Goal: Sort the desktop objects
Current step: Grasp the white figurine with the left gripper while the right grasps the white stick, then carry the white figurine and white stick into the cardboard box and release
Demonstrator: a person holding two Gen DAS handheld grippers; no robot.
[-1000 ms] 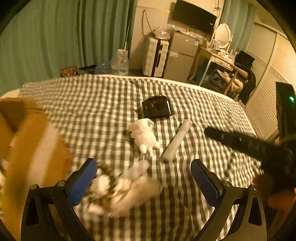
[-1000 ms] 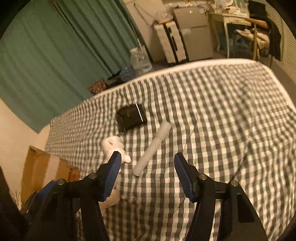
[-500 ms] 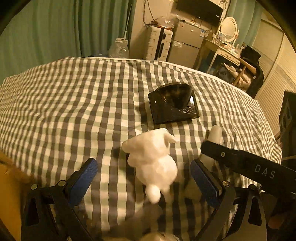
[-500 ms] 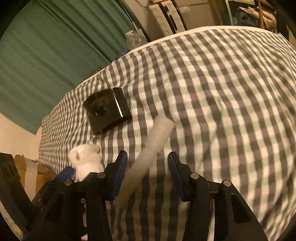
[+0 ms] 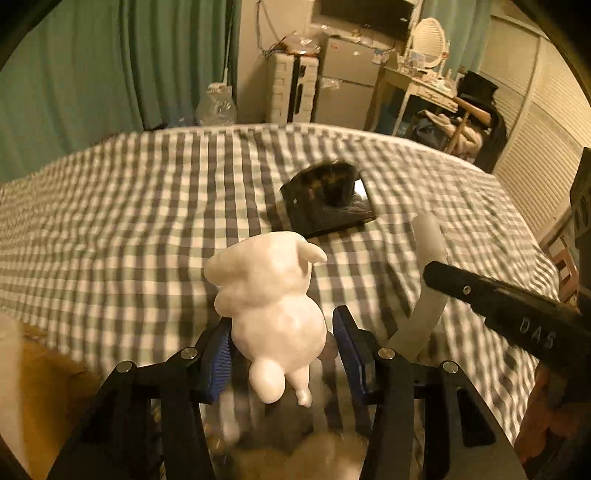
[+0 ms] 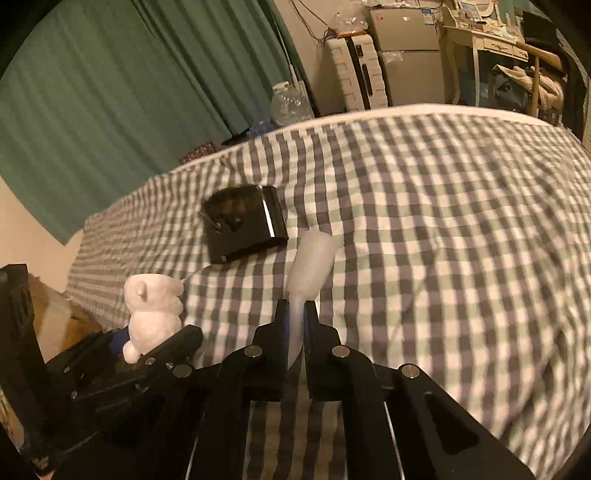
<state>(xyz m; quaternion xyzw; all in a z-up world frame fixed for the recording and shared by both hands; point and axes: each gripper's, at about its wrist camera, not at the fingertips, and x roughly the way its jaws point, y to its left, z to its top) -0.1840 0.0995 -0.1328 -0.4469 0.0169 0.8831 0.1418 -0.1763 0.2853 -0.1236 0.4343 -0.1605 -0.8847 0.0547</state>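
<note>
Premises: a lived-in bedroom in a home. Work surface is a bed [image 5: 147,206] under a grey-and-white checked cover. Green curtains [image 5: 92,66] hang at 10 to 11 o'clock. At 12 o'clock stand a white suitcase [image 5: 291,92] and a small grey fridge [image 5: 347,88], a wall-mounted television [image 5: 365,16] above them. At 1 o'clock, a dressing table [image 5: 424,86] carrying an oval mirror [image 5: 430,33]. Louvred wardrobe doors [image 5: 546,140] at 2 o'clock.
</note>
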